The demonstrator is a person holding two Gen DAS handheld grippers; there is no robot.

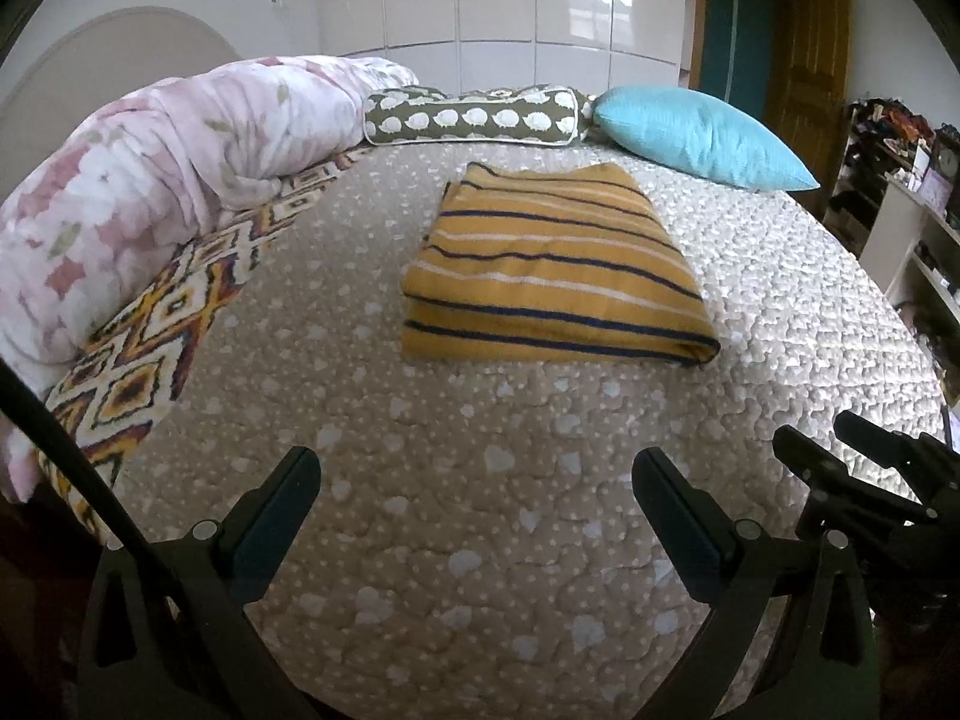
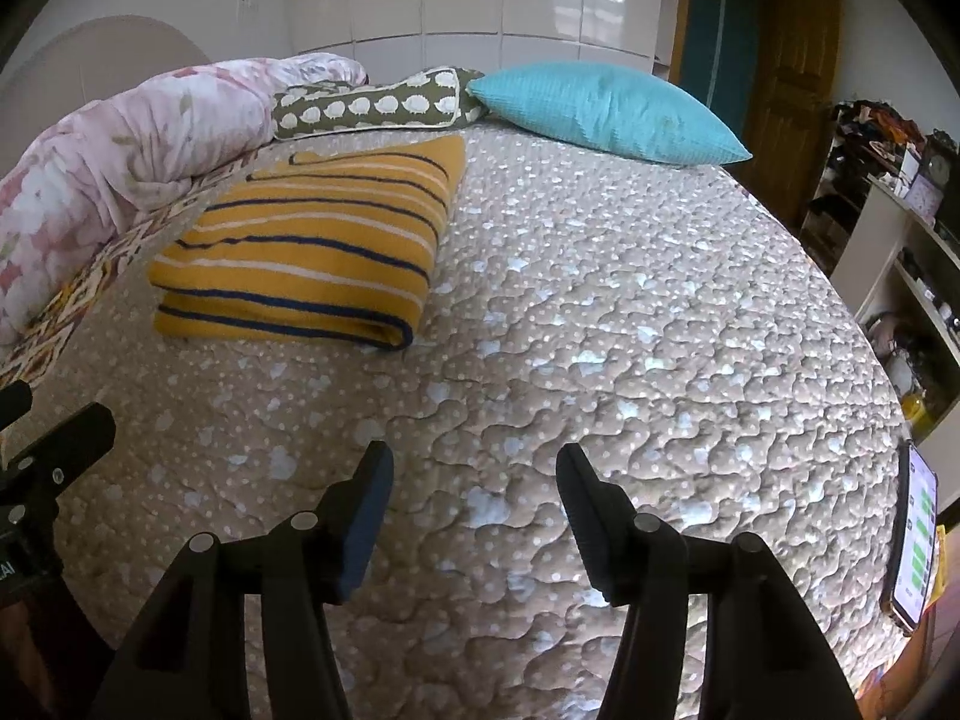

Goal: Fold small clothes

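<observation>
Left tongs (image 1: 477, 483) are spread wide with nothing between the black fingers, hanging over the beige quilted bedspread with pale hearts (image 1: 480, 540), and right tongs (image 2: 474, 480) stand parted and empty too, above the same cover. The folded mustard-yellow knit garment with navy and white stripes (image 1: 558, 267) lies flat on the bed well ahead of both, clear of any finger, near the olive sheep-print bolster (image 1: 474, 117) and turquoise cushion (image 1: 696, 135). A lit smartphone (image 2: 915, 534) sits at the bed's right edge, its writing too small to read.
</observation>
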